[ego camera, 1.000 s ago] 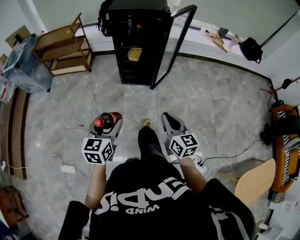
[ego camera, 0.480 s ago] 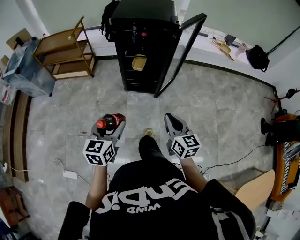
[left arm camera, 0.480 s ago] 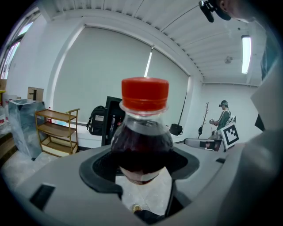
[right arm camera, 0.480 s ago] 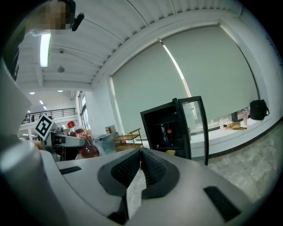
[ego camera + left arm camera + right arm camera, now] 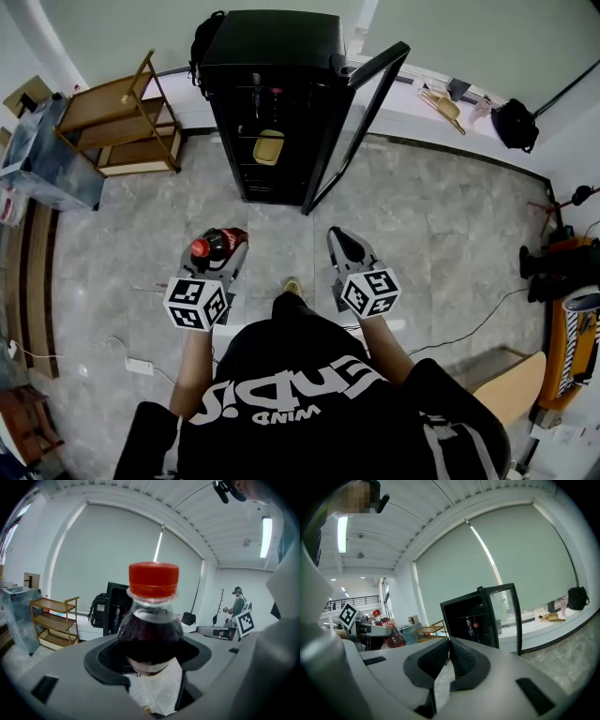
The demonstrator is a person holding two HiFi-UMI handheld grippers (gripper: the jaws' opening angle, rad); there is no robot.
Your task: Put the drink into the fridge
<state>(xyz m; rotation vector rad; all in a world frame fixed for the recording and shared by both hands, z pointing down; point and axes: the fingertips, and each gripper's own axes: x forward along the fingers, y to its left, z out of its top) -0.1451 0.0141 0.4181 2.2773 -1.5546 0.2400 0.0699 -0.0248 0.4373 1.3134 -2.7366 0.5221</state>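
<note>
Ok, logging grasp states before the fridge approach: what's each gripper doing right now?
Left gripper: shut on the drink bottle.
Right gripper: shut, holding nothing.

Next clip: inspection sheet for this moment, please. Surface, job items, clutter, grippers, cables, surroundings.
Surface: grey tiled floor.
Job's things: red-capped drink bottle, held; black fridge ahead, door open, yellow item inside.
Clutter: wooden shelf unit left of the fridge; black bag on the ledge.
Grippers: left gripper jaws clamped on the bottle; right gripper jaws together, empty.
Cables: white adapter cable on the floor, left; black cable, right.
Surroundings: pale blinds behind the fridge; wooden chair lower right.
</note>
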